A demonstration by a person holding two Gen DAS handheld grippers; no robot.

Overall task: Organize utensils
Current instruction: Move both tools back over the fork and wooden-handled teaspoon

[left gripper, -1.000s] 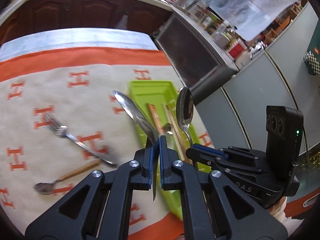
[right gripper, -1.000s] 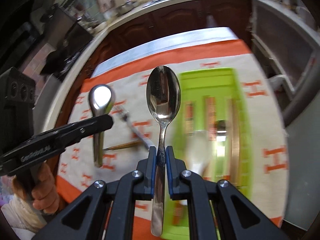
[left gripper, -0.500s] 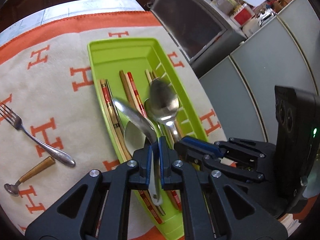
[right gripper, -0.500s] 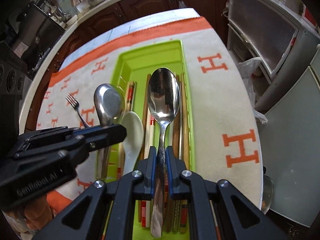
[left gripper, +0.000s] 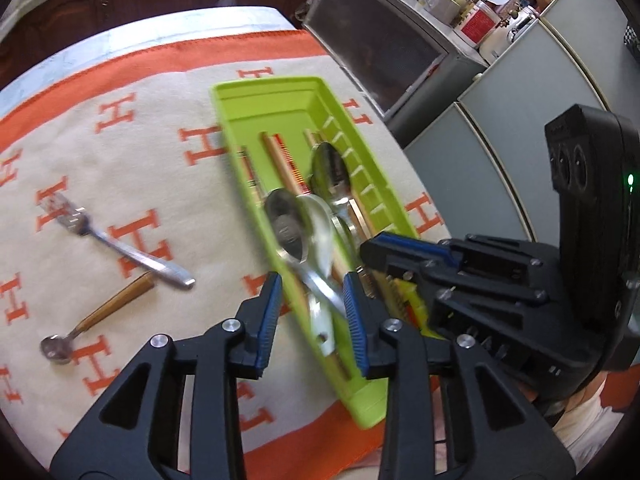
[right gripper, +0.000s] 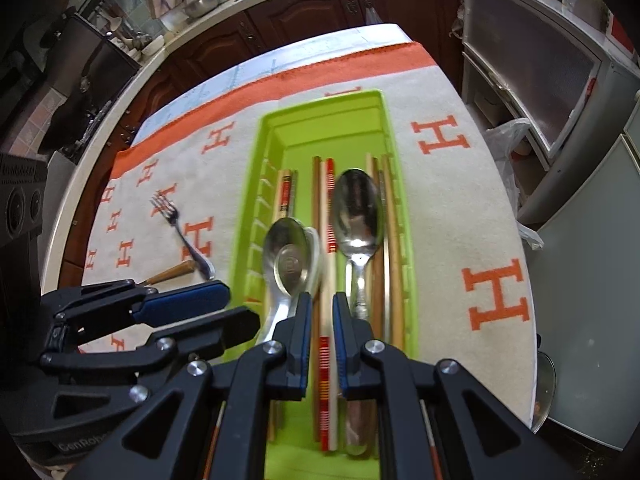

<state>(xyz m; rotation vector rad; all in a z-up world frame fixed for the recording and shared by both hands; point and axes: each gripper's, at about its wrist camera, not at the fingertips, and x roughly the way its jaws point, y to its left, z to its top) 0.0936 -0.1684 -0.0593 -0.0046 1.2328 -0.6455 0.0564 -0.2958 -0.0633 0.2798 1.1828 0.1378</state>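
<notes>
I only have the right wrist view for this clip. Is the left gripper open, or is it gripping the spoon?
Observer: Open. The left wrist view shows the left gripper with its jaws wide apart, and the spoon lies in the green tray.
Operator: What is the wooden handle beside the fork?
Observer: It belongs to a small spoon. Its bowl points toward the camera, and its handle end lies close to the handle of the fork.

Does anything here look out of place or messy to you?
Yes. A fork and a small wooden-handled spoon lie loose on the tablecloth, left of the green tray, while the other spoons and chopsticks are already in the tray. The fork's handle tip lies right by the spoon's.
</notes>
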